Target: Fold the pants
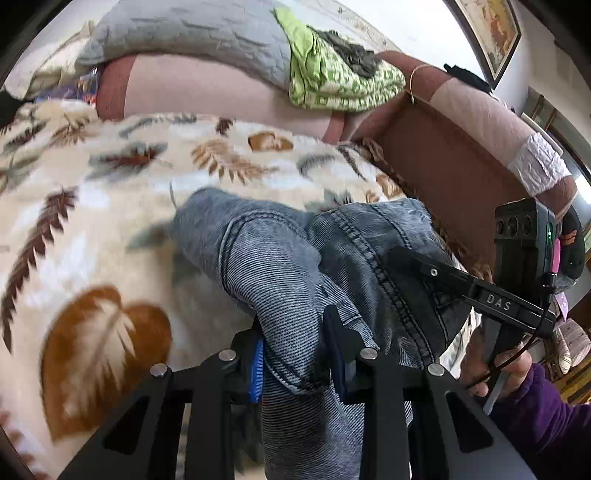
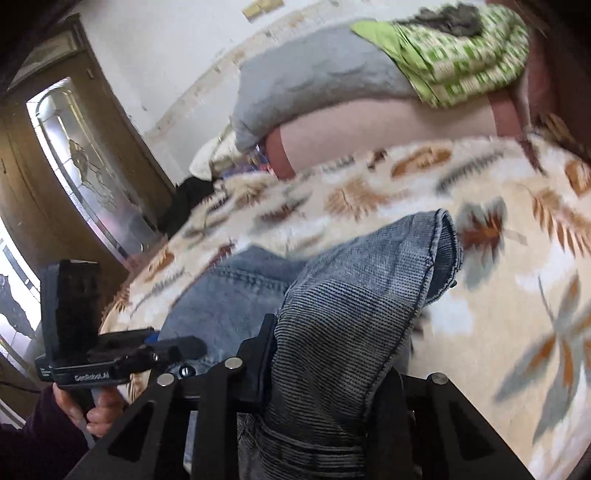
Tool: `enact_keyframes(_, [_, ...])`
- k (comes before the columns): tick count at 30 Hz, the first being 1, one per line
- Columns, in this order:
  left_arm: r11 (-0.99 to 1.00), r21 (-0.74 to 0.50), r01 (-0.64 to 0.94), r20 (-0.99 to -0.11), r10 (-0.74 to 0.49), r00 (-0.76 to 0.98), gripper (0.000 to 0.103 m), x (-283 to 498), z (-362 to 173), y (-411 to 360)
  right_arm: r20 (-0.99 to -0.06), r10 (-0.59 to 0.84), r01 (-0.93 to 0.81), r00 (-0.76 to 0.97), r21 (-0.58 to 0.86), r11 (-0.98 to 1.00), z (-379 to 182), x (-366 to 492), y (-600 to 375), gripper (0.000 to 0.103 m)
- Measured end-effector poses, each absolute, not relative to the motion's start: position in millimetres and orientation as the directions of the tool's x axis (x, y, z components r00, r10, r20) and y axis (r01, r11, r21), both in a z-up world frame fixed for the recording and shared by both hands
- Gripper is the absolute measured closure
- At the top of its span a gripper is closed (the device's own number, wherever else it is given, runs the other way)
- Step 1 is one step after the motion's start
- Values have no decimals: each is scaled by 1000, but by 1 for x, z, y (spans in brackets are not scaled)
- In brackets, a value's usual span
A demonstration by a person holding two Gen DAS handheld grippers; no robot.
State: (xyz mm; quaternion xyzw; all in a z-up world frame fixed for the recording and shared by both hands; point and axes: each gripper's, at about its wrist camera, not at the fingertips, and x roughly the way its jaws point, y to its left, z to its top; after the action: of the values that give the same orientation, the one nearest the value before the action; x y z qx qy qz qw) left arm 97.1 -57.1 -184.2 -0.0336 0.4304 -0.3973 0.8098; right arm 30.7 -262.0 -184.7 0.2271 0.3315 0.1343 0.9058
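Observation:
Grey-blue denim pants [image 1: 280, 258] lie bunched on a leaf-patterned fleece blanket [image 1: 92, 206]. My left gripper [image 1: 295, 350] is shut on a fold of the pants, with cloth draped over its fingers. My right gripper [image 2: 321, 354] is shut on another part of the pants [image 2: 347, 295], and its right finger is hidden under the denim. In the left wrist view the right gripper [image 1: 406, 258] reaches into the denim from the right. In the right wrist view the left gripper [image 2: 177, 347] shows at the lower left, against the pants.
A grey quilted pillow [image 1: 192, 33] and a green patterned cloth [image 1: 332, 81] lie on the pink sofa back [image 1: 207, 96]. A brown sofa arm [image 1: 443, 155] stands at the right. A wooden door with glass [image 2: 74, 147] is at the left.

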Motion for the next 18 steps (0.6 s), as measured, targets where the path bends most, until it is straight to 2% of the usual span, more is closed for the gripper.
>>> enact_keyframes(4, [716,-334,613,-682,-632,367,73,126,-175,-61,-528,392,-85,754,512,854,-185,69,-264,74])
enact_keyframes(8, [790,-288,541,-771,-527,358,73,158,-202,-61,-650,441,18,618,573,819,-234,109,-265,74])
enact_keyframes(10, [810,-306,501,-781,-514,354,72,162,-218,-48,-668,462,51,583,598,800,-246,106,-268,74])
enact_keyframes(15, [819,-345,459,-763,-529,371,60,165,-226,-30,-553,581,4,597,726,687,-234,78,-289,73])
enact_keyframes(17, [833,-319,452,-771,-506,387,41,164,-228,-31,-492,628,28,603,800,599,-238,63,-299,73])
enact_keyframes(18, [839,-313,446,-774,-497,393,38,163,-231,-30,-460,653,43,601,835,549,-243,53,-303,73])
